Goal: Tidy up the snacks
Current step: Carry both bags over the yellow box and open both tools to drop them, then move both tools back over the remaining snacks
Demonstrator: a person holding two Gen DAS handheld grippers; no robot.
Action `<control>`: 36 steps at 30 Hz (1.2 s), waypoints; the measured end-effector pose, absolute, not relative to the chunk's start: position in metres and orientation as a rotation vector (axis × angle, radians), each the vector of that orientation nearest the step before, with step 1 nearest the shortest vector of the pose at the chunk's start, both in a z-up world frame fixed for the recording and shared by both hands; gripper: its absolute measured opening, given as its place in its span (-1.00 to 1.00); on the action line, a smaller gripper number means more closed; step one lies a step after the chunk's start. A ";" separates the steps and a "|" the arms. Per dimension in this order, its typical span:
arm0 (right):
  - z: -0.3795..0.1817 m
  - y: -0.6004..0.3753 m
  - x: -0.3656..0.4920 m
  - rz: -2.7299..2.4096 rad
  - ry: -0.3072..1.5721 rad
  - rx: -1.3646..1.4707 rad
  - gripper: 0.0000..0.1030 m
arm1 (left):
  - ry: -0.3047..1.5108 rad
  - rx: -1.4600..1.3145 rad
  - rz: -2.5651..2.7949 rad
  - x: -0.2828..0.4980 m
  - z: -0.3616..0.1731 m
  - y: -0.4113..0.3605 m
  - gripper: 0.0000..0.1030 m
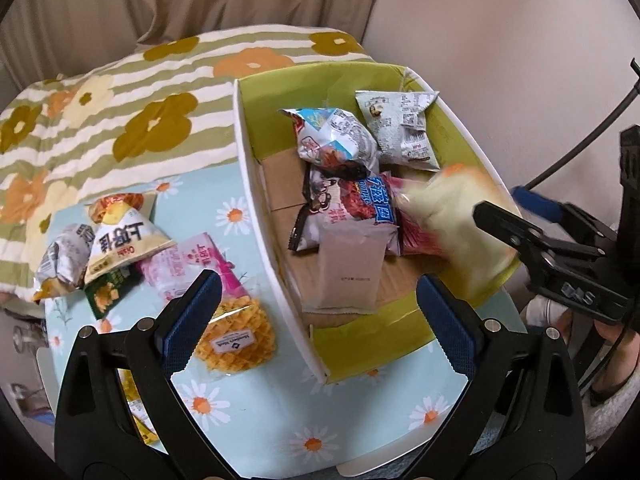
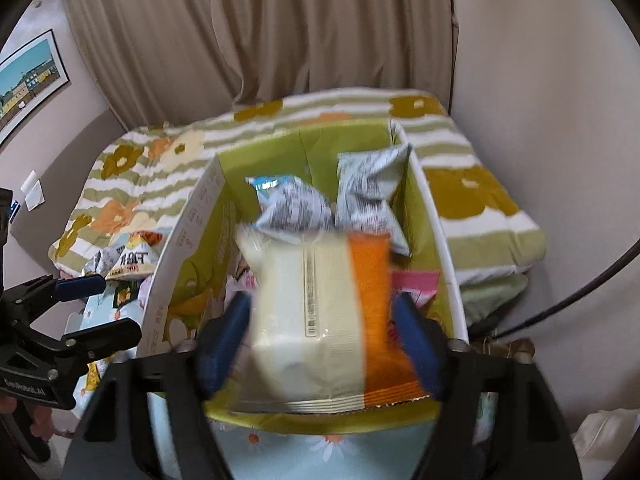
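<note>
Beige curtains hanging behind, daisy-print table [image 1: 248, 408] below. Right gripper [image 2: 320, 332] pinching cream-and-orange packet [image 2: 320, 320], long axis running straight ahead, hovering over green box [image 2: 188, 240]. Left gripper [image 1: 316, 308] spread, holding nothing, waffle packet [image 1: 236, 340] lying just ahead-left.

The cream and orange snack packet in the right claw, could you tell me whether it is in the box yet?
Not resting in it: the packet sits between the right claw pads above the green box; motion blur hides whether they grip it.
</note>
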State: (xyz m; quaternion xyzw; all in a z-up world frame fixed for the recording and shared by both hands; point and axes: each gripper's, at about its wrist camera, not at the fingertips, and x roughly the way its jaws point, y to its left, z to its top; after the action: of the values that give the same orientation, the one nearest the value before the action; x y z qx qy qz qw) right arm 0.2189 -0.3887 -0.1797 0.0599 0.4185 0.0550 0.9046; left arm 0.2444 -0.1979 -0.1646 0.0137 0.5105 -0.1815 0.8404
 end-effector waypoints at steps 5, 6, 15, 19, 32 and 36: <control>-0.177 -0.394 0.210 0.126 0.840 0.128 0.99 | 1.077 0.005 -0.371 0.241 -0.168 -0.191 0.89; -0.176 -0.393 0.209 0.123 0.844 0.127 0.99 | 1.076 0.002 -0.368 0.240 -0.169 -0.190 0.89; -0.166 -0.394 0.202 0.157 0.863 0.104 0.99 | 1.023 0.008 -0.335 0.229 -0.153 -0.192 0.89; -0.155 -0.388 0.198 0.202 0.836 0.081 0.99 | 0.985 0.002 -0.298 0.218 -0.141 -0.186 0.89; -0.127 -0.340 0.199 0.381 0.784 0.042 0.99 | 0.935 -0.069 -0.130 0.172 -0.119 -0.122 0.89; -0.119 -0.309 0.203 0.415 0.770 0.041 1.00 | 0.924 -0.096 -0.078 0.166 -0.116 -0.083 0.89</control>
State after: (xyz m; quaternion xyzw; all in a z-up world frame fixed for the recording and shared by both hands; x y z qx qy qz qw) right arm 0.2032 -0.3088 -0.1188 0.0199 0.3728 0.2007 0.9057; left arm 0.1664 -0.0828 -0.1158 -0.0464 0.4456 -0.0378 0.8932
